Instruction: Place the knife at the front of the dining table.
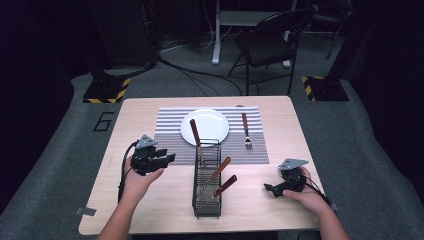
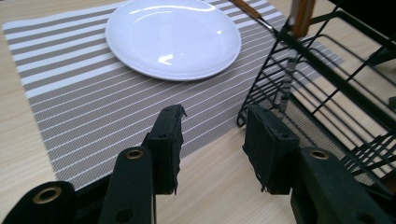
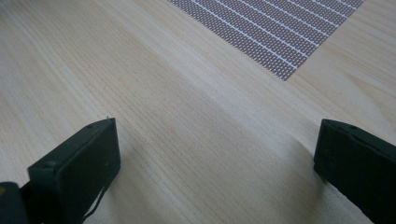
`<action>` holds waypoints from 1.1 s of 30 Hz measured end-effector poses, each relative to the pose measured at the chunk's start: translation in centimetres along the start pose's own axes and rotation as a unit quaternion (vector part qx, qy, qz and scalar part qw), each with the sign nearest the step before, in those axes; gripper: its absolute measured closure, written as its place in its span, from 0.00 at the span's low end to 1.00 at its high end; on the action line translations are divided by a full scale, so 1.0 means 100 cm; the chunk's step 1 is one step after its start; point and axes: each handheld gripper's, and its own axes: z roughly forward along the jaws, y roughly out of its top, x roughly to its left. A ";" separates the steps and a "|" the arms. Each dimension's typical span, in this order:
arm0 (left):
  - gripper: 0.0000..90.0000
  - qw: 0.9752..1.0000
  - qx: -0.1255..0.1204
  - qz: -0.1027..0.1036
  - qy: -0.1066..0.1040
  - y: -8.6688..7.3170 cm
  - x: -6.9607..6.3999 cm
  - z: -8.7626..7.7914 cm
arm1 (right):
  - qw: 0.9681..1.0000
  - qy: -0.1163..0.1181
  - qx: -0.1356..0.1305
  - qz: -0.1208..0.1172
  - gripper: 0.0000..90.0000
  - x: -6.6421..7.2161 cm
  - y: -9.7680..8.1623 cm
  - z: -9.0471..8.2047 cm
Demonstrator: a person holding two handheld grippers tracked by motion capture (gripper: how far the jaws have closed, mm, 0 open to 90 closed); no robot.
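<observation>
Lying right of plate point(image 1: 204, 126): fork point(image 1: 246, 131), high view.

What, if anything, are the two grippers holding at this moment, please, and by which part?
Nothing: the left gripper and the right gripper both have bare table between their jaws.

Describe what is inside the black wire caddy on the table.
The black wire caddy holds three wooden-handled utensils, handles sticking up and leaning. Their metal ends sit down behind the wires, too small to identify.
</observation>
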 end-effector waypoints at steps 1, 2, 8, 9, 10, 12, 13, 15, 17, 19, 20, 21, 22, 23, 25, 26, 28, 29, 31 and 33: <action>0.64 1.000 0.001 0.003 -0.009 0.004 -0.003 0.001 | 1.000 0.000 0.000 0.000 0.00 0.000 0.000 0.000; 0.64 1.000 0.001 0.003 -0.009 0.004 -0.003 0.001 | 1.000 0.000 0.000 0.000 0.00 0.000 0.000 0.000; 0.66 1.000 0.000 0.017 -0.021 0.016 -0.012 0.007 | 1.000 0.000 0.000 0.000 0.00 0.000 0.000 0.000; 0.66 0.999 -0.001 0.019 -0.027 0.018 -0.014 0.008 | 1.000 0.000 0.000 0.000 0.00 0.000 0.000 0.000; 0.67 0.999 0.001 0.019 -0.029 0.021 -0.016 0.009 | 1.000 0.000 0.000 0.000 0.00 0.000 0.000 0.000; 0.67 0.999 0.001 0.020 -0.033 0.024 -0.017 0.010 | 1.000 0.000 0.000 0.000 0.00 0.000 0.000 0.000; 0.67 0.999 -0.003 0.019 -0.033 0.026 -0.019 0.011 | 1.000 0.000 0.000 0.000 0.00 0.000 0.000 0.000; 0.67 0.999 -0.004 0.018 -0.034 0.028 -0.020 0.012 | 1.000 0.000 0.000 0.000 0.00 0.000 0.000 0.000; 0.67 0.999 -0.006 0.019 -0.041 0.032 -0.021 0.012 | 1.000 0.000 0.000 0.000 0.00 0.000 0.000 0.000; 0.67 0.999 -0.009 0.019 -0.046 0.036 -0.023 0.013 | 1.000 0.000 0.000 -0.001 0.00 0.000 0.000 0.000; 0.67 0.999 -0.011 0.019 -0.046 0.037 -0.025 0.014 | 1.000 0.000 0.000 0.000 0.00 0.000 0.000 0.000; 0.67 0.999 -0.011 0.020 -0.048 0.038 -0.025 0.016 | 1.000 0.000 0.000 0.000 0.00 0.000 0.000 0.000; 0.67 0.999 -0.011 0.021 -0.049 0.040 -0.026 0.017 | 1.000 0.000 0.000 0.000 0.00 0.000 0.000 0.000; 0.67 0.998 -0.010 0.022 -0.051 0.041 -0.027 0.018 | 1.000 0.000 0.000 0.000 0.00 0.000 0.000 0.000; 0.67 0.998 -0.011 0.022 -0.052 0.042 -0.028 0.020 | 1.000 0.000 0.000 0.000 0.00 0.000 0.000 0.000; 0.67 0.998 -0.010 0.022 -0.053 0.043 -0.028 0.022 | 1.000 0.000 0.000 0.000 0.00 0.000 0.000 0.000; 0.67 0.998 -0.009 0.022 -0.056 0.045 -0.030 0.026 | 1.000 0.000 0.000 0.000 0.00 0.000 0.000 0.000; 0.67 0.998 -0.008 0.025 -0.054 0.046 -0.031 0.027 | 1.000 0.000 0.000 -0.001 0.00 0.000 0.000 0.000; 0.69 0.998 -0.009 0.022 -0.057 0.047 -0.032 0.030 | 1.000 0.000 0.000 0.000 0.00 0.000 0.000 0.000; 0.70 0.998 -0.009 0.023 -0.057 0.048 -0.032 0.033 | 1.000 0.000 0.000 0.000 0.00 0.000 0.000 0.000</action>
